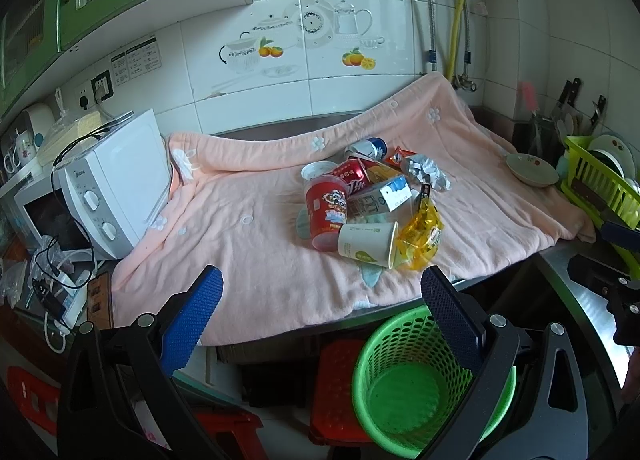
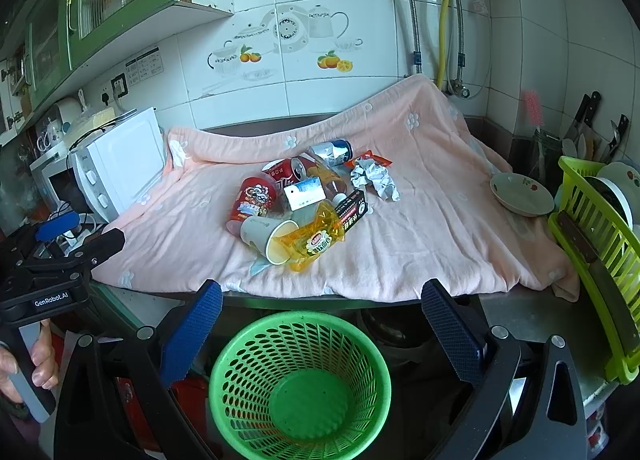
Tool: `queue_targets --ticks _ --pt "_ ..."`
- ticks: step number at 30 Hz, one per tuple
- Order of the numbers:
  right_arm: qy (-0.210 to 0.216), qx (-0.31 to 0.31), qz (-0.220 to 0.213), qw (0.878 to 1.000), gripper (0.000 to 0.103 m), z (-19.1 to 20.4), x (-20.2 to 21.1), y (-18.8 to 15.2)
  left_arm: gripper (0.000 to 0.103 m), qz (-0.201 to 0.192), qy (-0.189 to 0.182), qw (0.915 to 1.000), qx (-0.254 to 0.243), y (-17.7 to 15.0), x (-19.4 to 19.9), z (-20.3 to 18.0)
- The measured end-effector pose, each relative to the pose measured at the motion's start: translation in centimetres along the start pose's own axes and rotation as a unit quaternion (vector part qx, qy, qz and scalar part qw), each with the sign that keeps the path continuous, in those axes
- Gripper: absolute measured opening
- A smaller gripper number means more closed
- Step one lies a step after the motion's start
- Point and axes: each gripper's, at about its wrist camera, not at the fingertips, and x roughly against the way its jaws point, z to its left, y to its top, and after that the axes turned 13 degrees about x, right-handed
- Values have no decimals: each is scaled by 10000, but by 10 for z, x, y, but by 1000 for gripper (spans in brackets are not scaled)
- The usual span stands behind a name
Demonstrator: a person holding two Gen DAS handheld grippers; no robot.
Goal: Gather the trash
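I have both grippers hovering short of the counter, nothing between the fingers. My left gripper [image 1: 322, 300] has its blue pads spread wide, and my right gripper [image 2: 322, 312] is spread just the same. The trash pile [image 2: 304, 200] sits mid-counter on the pink blanket [image 2: 420, 244]: a paper cup [image 2: 266, 238] on its side touching a yellow wrapper [image 2: 316, 240], a red snack tub [image 2: 252, 200], a red can [image 2: 286, 172], crumpled foil [image 2: 376, 180]. The green basket [image 2: 300, 384] stands on the floor below the counter edge, between my right fingers in that view
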Motion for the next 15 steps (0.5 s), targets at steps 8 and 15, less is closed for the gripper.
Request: queue_targets --ticks 8,15 --pt "-8 -10 -34 10000 97 0 -1 3 98 -67 18 10000 12 6 -1 -1" --pt "-5 -19 -29 10000 97 1 -2 4 98 -104 41 9999 20 7 2 -2"
